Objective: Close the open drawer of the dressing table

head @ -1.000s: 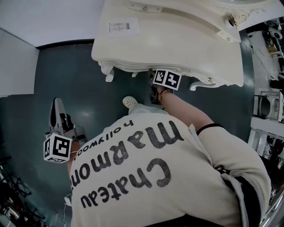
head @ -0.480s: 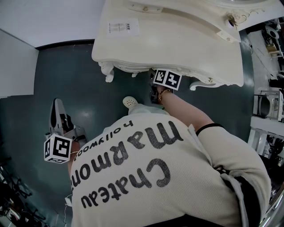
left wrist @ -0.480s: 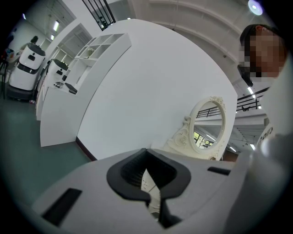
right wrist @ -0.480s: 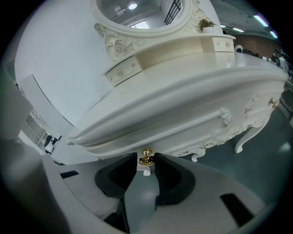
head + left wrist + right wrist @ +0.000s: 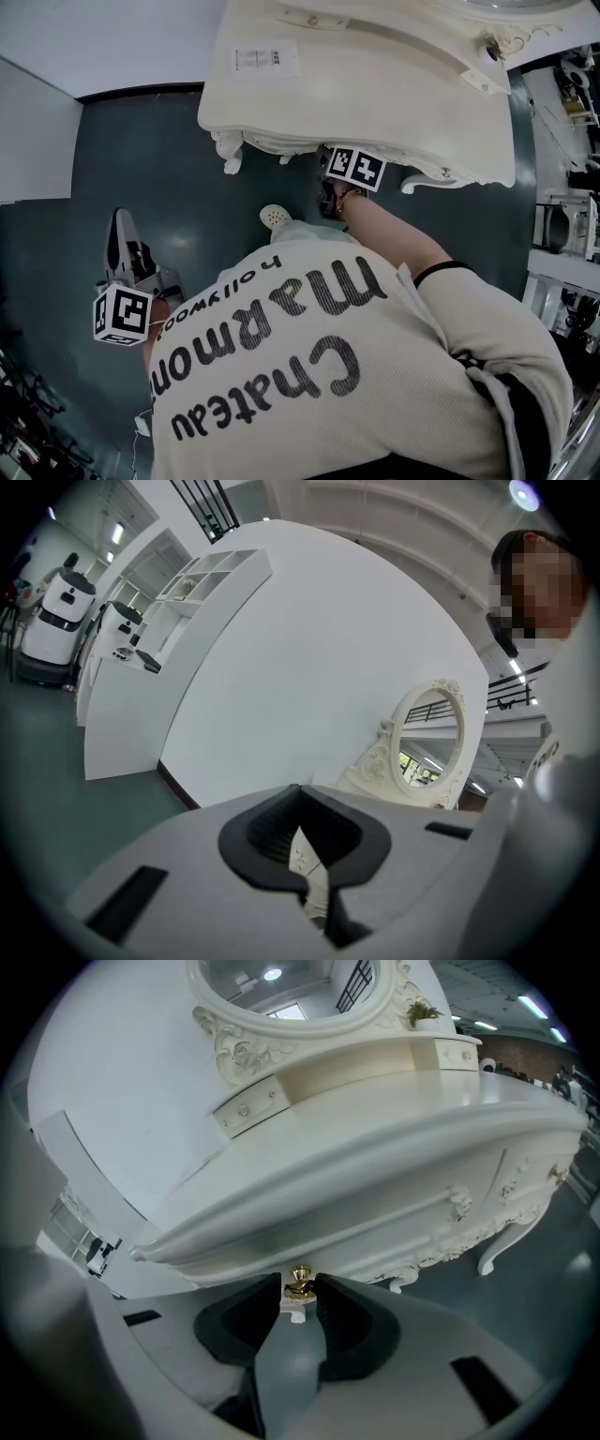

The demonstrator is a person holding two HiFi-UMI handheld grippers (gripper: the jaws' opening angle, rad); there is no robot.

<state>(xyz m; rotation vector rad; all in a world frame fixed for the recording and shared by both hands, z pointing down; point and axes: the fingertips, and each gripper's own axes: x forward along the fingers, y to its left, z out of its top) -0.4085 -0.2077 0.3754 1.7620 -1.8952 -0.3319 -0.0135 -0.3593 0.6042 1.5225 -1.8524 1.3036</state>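
Note:
The cream dressing table (image 5: 375, 84) stands at the top of the head view, its oval mirror (image 5: 427, 742) showing in the left gripper view. My right gripper (image 5: 300, 1290) reaches under the table's front edge, and its marker cube (image 5: 353, 167) sits just below that edge. Its black pads are closed on the small gold drawer knob (image 5: 300, 1282) of the carved drawer front (image 5: 394, 1227). How far the drawer stands out I cannot tell. My left gripper (image 5: 119, 234) hangs off to the left over the floor, far from the table, with its pads together and nothing in them.
A white shoe (image 5: 275, 216) rests on the dark green floor just before the table. White wall panels (image 5: 37, 131) run along the left. Machines and racks (image 5: 567, 225) crowd the right edge. A white counter with shelves (image 5: 131, 667) and a white robot (image 5: 56, 621) stand far left.

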